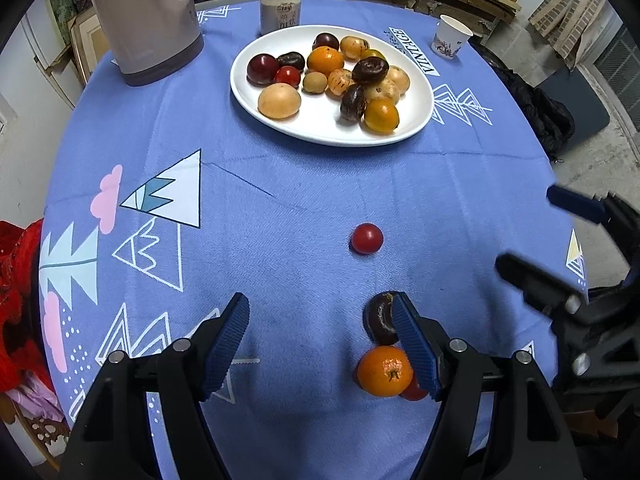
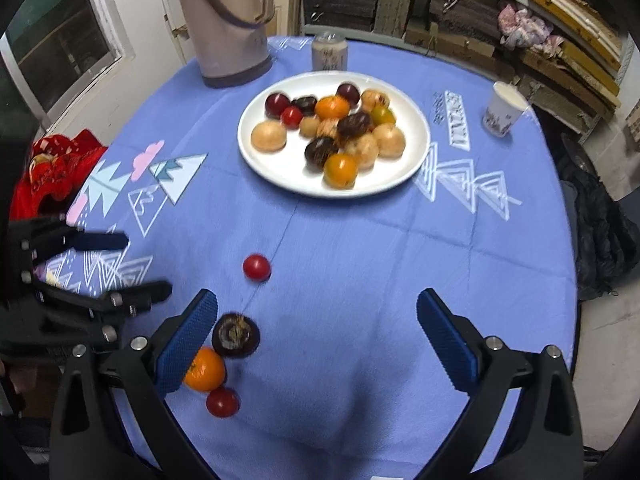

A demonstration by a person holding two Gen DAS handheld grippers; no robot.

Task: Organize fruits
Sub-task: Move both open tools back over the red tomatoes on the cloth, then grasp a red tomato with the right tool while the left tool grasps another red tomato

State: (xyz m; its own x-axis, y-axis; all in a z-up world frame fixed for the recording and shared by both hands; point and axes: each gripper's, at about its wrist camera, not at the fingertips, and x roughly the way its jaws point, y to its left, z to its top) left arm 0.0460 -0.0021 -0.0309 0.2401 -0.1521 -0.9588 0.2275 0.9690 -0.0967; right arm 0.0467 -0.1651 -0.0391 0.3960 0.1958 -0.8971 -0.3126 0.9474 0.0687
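Small red fruit [image 1: 414, 391] mostly hidden behind orange [image 1: 385, 371] & left gripper's pad; can [image 2: 329, 53] label blurred.

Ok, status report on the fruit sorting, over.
Left tongs open, empty. Right tongs open, empty. Four fruits loose on tablecloth: orange, dark fruit, two tomatoes. Plate ahead, path clear.

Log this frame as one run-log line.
left gripper: open, empty | right gripper: open, empty | loose on cloth: two tomatoes, orange, dark fruit | plate: piled
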